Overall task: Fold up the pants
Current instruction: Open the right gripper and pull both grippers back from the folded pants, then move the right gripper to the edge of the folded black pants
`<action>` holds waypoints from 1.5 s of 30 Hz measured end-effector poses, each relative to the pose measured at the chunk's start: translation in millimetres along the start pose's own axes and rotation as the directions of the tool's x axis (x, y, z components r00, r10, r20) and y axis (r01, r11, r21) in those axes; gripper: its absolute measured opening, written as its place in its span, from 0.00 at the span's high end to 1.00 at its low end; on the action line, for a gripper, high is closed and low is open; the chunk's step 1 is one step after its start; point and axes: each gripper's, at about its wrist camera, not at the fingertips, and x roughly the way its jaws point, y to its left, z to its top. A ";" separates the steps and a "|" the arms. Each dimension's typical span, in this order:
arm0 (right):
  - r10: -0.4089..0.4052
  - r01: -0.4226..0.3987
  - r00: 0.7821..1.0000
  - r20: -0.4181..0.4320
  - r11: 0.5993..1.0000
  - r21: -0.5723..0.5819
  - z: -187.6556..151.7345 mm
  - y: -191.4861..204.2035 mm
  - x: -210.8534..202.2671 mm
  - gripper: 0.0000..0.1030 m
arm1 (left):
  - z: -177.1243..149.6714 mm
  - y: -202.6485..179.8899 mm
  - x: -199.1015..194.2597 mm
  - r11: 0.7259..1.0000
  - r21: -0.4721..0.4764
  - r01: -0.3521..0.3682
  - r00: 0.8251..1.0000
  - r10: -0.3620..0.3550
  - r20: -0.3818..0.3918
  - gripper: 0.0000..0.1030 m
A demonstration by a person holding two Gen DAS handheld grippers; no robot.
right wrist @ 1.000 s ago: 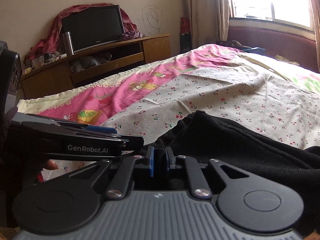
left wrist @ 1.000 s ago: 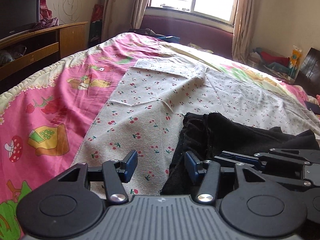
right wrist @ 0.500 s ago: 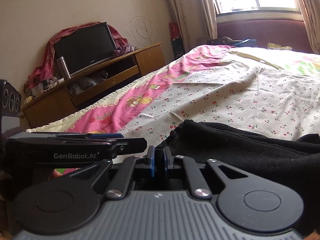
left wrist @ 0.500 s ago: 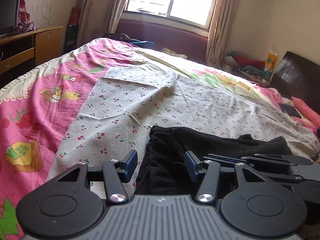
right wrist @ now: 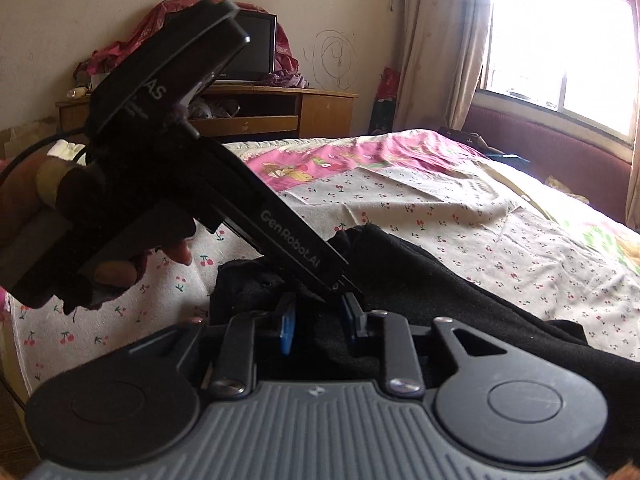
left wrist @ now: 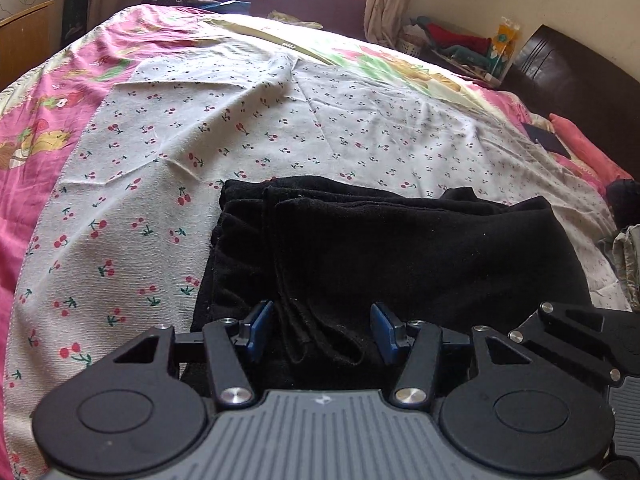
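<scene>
**Pants stacked on bed, both grippers released at near edge**

On the bed's left side, pink cartoon bedspread, then the cherry-print sheet covering the middle. Black pants lie on that sheet, near edge, already doubled into a rough rectangle; stacked layer edges show along its left side.

Left gripper: jaws spread wide, blue pads either side of a bunched ridge of fabric at the near hem, gripping nothing. Right gripper: jaws parted, pads just over the fabric, nothing pinched as far as I can see. The left unit's body crosses the right wrist view, so part of the gap is hidden.

Handling, my read: soft, fleecy knit, light, zero stiffness. It'll sag and drag, layers will slide apart if only the top one is caught. Not slippery, not fragile.

Grip advice: take the near corners, pads biting through all layers at the stacked edge, one gripper per corner, lift evenly.
</scene>
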 end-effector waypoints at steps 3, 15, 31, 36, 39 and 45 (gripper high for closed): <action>-0.060 0.059 0.998 -0.031 0.998 -0.033 -6.0 -1.6 11.3 0.78 | 7.6 -1.9 5.8 1.000 0.005 -0.014 1.000 0.014 -0.023 0.37; 0.004 -0.004 1.000 -0.011 0.997 0.074 19.4 -5.6 26.9 1.00 | 19.9 13.6 -5.4 0.999 -0.035 -0.032 0.999 0.030 -0.045 0.67; -0.045 0.033 0.998 -0.052 0.975 -0.219 -10.0 23.2 31.6 0.63 | 41.3 -1.1 24.8 0.995 0.041 -0.087 0.992 0.090 -0.088 0.51; -0.082 0.073 0.993 -0.081 0.991 -0.108 -1.8 7.7 46.9 0.82 | 44.2 3.2 23.6 0.993 0.061 -0.097 0.991 0.102 -0.087 0.59; -0.111 0.102 0.990 -0.090 0.990 -0.093 3.2 3.6 55.6 0.85 | 41.5 8.5 24.0 0.996 0.035 -0.084 0.993 0.086 -0.085 0.59; -0.131 0.113 0.988 -0.083 0.974 -0.194 -6.4 17.7 66.3 0.82 | 39.0 -6.0 34.3 0.988 0.105 -0.112 0.987 0.123 -0.102 0.52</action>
